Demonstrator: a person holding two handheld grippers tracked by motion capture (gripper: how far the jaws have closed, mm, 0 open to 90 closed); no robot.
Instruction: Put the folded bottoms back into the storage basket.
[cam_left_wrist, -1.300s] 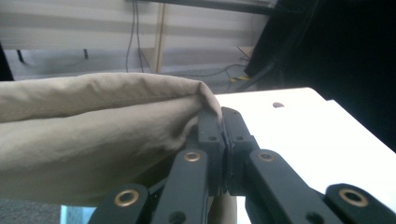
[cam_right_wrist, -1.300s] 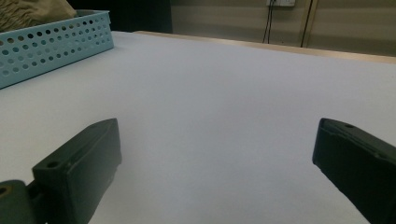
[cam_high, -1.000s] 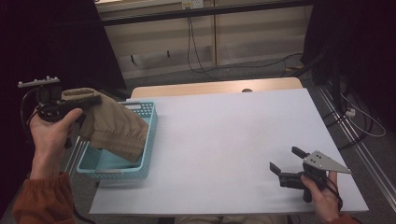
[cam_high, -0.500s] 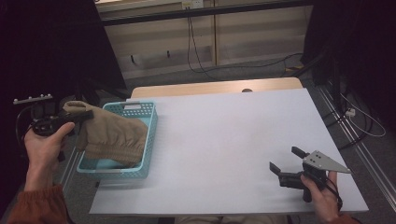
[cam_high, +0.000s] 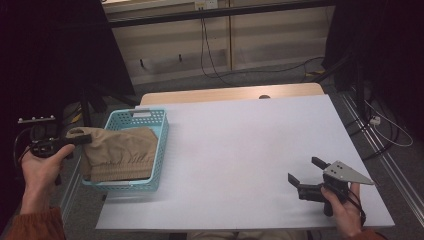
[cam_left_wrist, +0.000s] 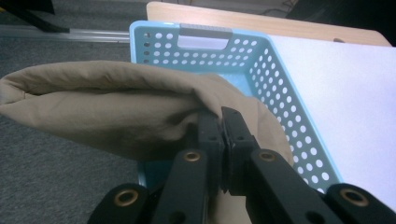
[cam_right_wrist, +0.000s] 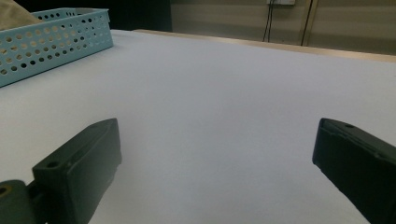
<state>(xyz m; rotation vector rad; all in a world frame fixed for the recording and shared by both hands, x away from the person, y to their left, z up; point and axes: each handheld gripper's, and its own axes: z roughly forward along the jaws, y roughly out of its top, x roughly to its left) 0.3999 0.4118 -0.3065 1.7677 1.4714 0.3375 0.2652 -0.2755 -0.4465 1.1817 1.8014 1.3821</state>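
— High view first: one tan garment (cam_high: 120, 152), lying mostly inside one light-blue perforated basket (cam_high: 162, 131), with one end pulled out over the basket's left rim.
— Held by anything?
— Pinched by the left gripper (cam_high: 80, 140), jaws pressed together on a fold of the fabric. Same in the left gripper view: left gripper (cam_left_wrist: 220, 122) clamped tight on the cloth (cam_left_wrist: 107, 107), with the basket (cam_left_wrist: 280, 79) underneath and behind.
— Contents of the basket?
— Just that one garment; bunched, covering most of the floor, far end by the handle slot bare. No telling what kind of garment.
— And the count of tools?
— Two. Right gripper (cam_high: 306, 172) resting low near the front right corner of the white table top (cam_high: 250, 140), well apart from the basket. Jaws spread wide, nothing between them.
— Confirmed elsewhere?
— Right gripper view: right gripper (cam_right_wrist: 217, 154) with both black jaws far apart over bare white surface, basket (cam_right_wrist: 51, 42) far off at upper left, a bit of tan cloth (cam_right_wrist: 14, 16) peeking above its rim.
— Anything else on the table?
— One strip of wooden edge (cam_high: 230, 94) along the far side.
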